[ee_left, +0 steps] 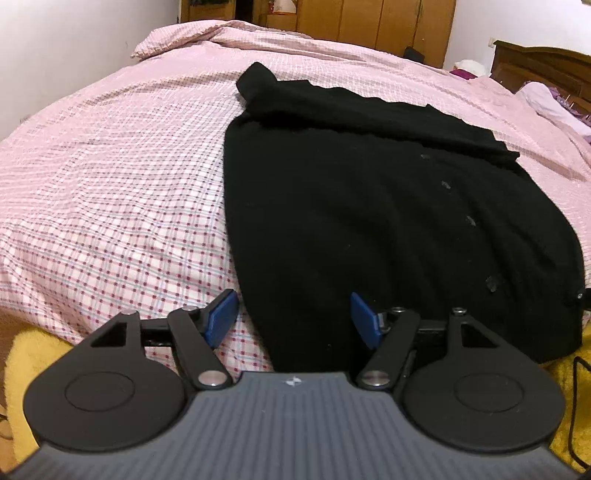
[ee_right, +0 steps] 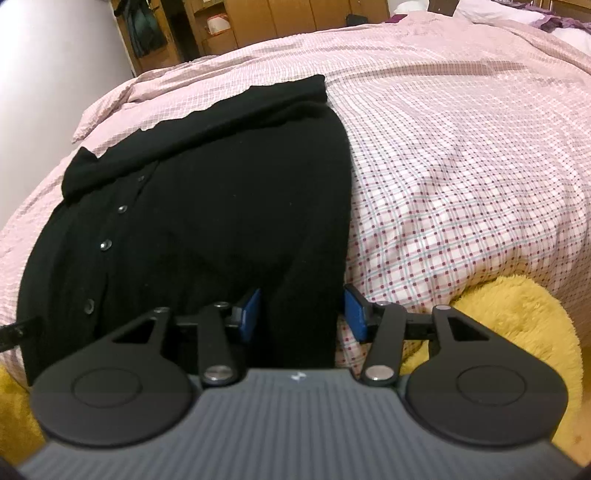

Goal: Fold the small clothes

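Note:
A black buttoned cardigan lies flat on the pink checked bedspread, with its top part folded over at the far end. My left gripper is open at the near hem; its left pad is over the bedspread, its right pad over the black knit, and the garment's left edge runs between them. In the right wrist view the cardigan shows its row of buttons on the left. My right gripper is open, astride the garment's near right edge, a strip of black cloth between its blue pads.
A yellow fluffy blanket lies along the near edge of the bed, also at the left. The bedspread stretches wide to the right. Wooden wardrobes and a dark headboard stand beyond the bed.

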Available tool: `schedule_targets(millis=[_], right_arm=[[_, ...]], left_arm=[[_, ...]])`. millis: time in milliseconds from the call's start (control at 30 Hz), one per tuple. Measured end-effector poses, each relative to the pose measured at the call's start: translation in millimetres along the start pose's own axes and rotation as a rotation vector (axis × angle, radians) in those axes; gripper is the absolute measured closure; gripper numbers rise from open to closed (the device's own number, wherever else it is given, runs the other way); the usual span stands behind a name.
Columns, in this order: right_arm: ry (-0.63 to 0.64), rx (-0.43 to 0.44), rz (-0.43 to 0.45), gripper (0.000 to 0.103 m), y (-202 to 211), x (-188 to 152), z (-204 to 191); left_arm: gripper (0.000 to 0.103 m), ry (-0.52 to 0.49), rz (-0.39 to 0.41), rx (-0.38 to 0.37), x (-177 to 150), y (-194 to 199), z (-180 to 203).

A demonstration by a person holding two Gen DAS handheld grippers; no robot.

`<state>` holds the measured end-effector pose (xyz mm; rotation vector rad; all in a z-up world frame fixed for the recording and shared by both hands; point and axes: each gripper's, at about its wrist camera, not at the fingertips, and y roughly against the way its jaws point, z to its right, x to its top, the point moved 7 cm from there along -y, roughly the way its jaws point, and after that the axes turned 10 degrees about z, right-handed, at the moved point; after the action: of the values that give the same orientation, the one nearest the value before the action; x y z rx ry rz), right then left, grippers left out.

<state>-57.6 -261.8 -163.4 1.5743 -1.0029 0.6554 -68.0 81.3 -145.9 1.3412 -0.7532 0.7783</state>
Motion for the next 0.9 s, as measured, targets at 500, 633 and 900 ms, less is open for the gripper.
schedule_targets(millis=[500,633,900], right_arm=[[0.009,0.03,-0.005,0.053,1.2,-2.5,-6.7],[-0.002,0.041,0.001,0.076,3.2,-1.0,-5.1],[-0.099,0.093,0.008,0.09,11.6,5.1,7.6]], left_arm=[[0.045,0.031,-0.021,-0.034,0.6,-6.0,2.7],[0.046,0.05,-0.019,-0.046,2.6,-7.0,-0.1],[0.058,0.07,-0.036,-0.027,1.3,4.7,-7.5]])
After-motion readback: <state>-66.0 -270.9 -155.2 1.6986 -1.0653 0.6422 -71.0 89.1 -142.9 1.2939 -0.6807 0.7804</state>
